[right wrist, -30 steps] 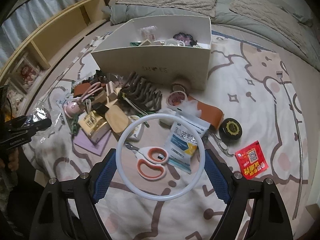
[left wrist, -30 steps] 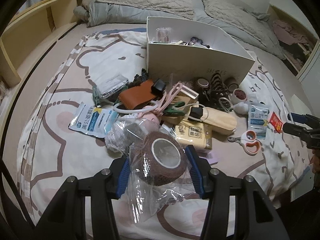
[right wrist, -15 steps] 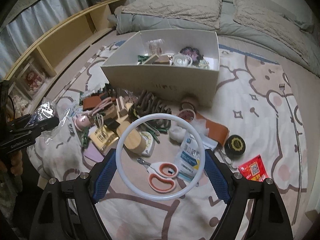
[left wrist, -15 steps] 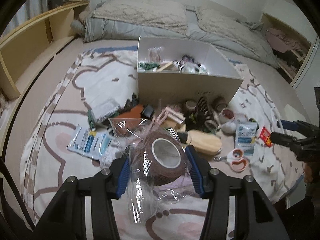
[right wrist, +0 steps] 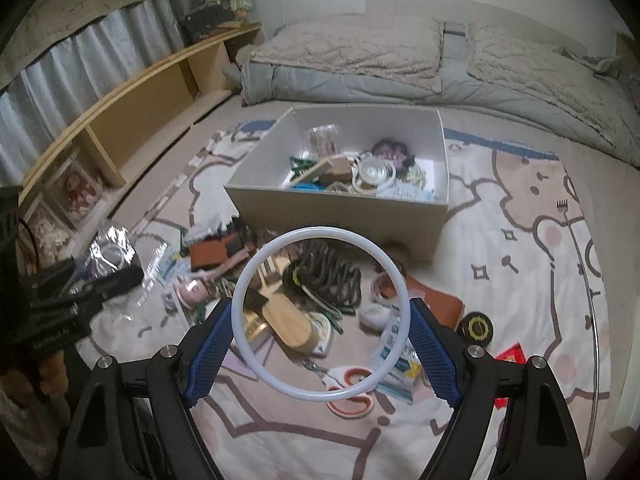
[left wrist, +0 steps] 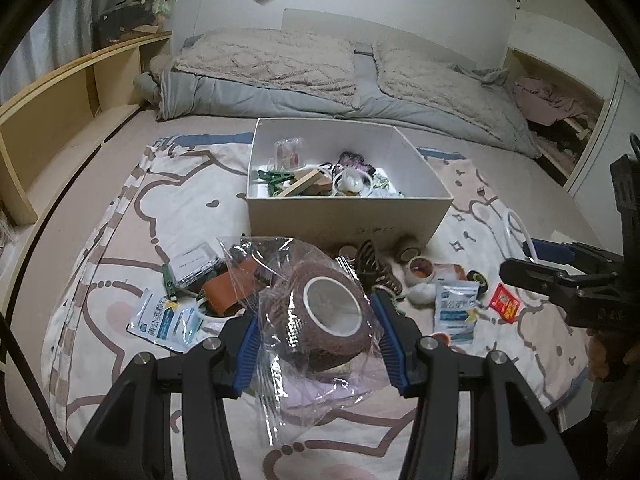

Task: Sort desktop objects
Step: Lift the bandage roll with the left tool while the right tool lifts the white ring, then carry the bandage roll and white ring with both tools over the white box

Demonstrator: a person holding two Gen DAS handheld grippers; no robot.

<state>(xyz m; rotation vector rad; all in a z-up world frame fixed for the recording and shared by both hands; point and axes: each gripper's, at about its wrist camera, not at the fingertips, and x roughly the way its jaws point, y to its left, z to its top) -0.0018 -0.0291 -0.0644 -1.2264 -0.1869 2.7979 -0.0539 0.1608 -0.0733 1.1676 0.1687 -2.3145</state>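
Gripping a brown tape roll (left wrist: 330, 320) sealed in a clear bag (left wrist: 304, 384), the left gripper (left wrist: 316, 342) sits at lower centre of its view, blue pads pressed on both sides of the roll, loose plastic hanging below. Right gripper (right wrist: 320, 342) pinches a white ring (right wrist: 321, 314) across its width, ring upright and lifted, lower centre of the right view. White box (left wrist: 344, 216) stands at frame centre beyond both, open-topped, partly filled with small items including a green clip (left wrist: 276, 178) and a wood block (left wrist: 304, 184). Between the grippers and the box lies a clutter pile on the patterned blanket (left wrist: 120, 216): brown wallet (left wrist: 226, 292), clear case (left wrist: 192, 264), dark claw clip (right wrist: 328, 276), tan pouch (right wrist: 290, 322), pink item (right wrist: 192, 290). Blue-white packet (left wrist: 164, 318) at lower left of the left view; a second packet (left wrist: 456, 306) and red sachet (left wrist: 505, 307) to the right. Orange scissors (right wrist: 352, 392) lie just behind the ring's lower edge; black disc (right wrist: 476, 326) to the right. Right gripper also shows at the right edge of the left view. Grey bedding (left wrist: 320, 80) fills the upper frame, wooden shelf (left wrist: 60, 108) upper left.
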